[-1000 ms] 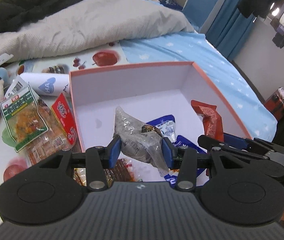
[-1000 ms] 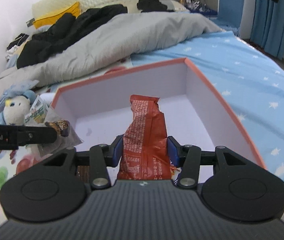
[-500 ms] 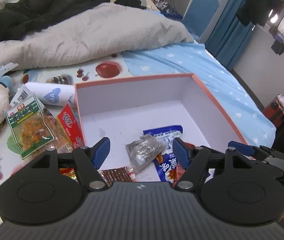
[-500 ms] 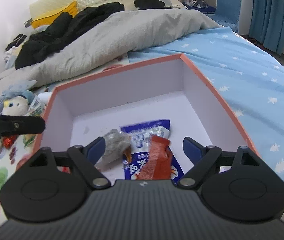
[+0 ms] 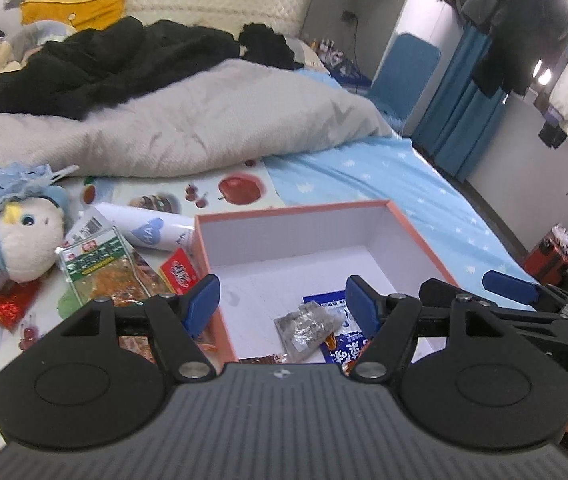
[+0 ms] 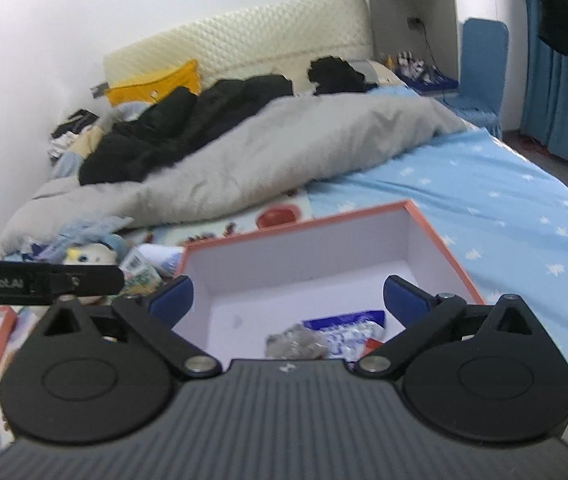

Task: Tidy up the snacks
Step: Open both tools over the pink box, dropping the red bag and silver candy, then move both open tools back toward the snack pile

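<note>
Your left gripper (image 5: 280, 300) hangs spread and empty above the orange-rimmed box (image 5: 416, 236); your right gripper (image 6: 288, 300) is opening wider, nothing between its jaws. A silver packet (image 5: 308, 330) and blue packet (image 5: 348, 350) lie at the box's near edge, its far floor bare. More snacks (image 5: 100, 276) crowd outside its left wall.

Home bedroom: bed (image 5: 364, 176) with grey duvet (image 5: 188, 132), padded headboard (image 6: 244, 40), coats hanging (image 5: 524, 40) by curtains.
</note>
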